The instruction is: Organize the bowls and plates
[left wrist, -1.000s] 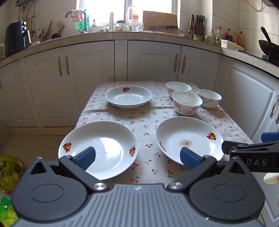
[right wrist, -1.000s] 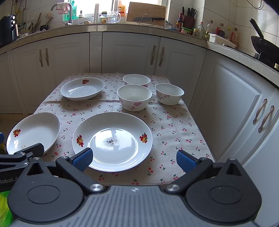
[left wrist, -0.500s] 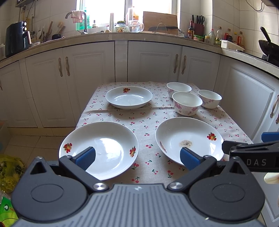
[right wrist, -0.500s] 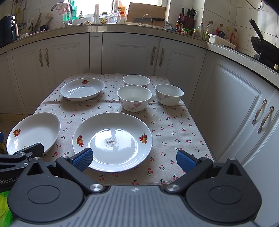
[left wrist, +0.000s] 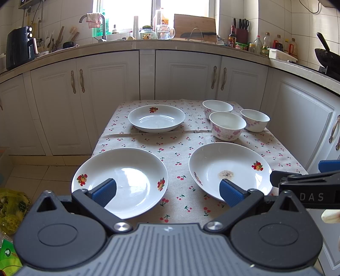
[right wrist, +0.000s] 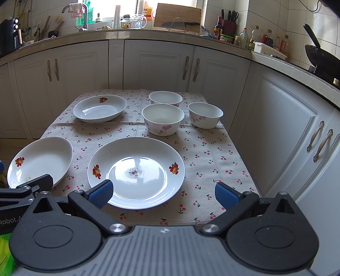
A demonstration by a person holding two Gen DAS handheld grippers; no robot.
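Nothing stacked yet: your left tongs and right tongs gape wide, empty, while three plates and three bowls sit separate on the table.

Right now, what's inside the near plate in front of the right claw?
The near plate holds a small patch of dark crumbs or residue at its centre. The claw's left finger covers a bit of its near rim.

white cabinets; bright window; tiled floor

Bare tablecloth right of plate
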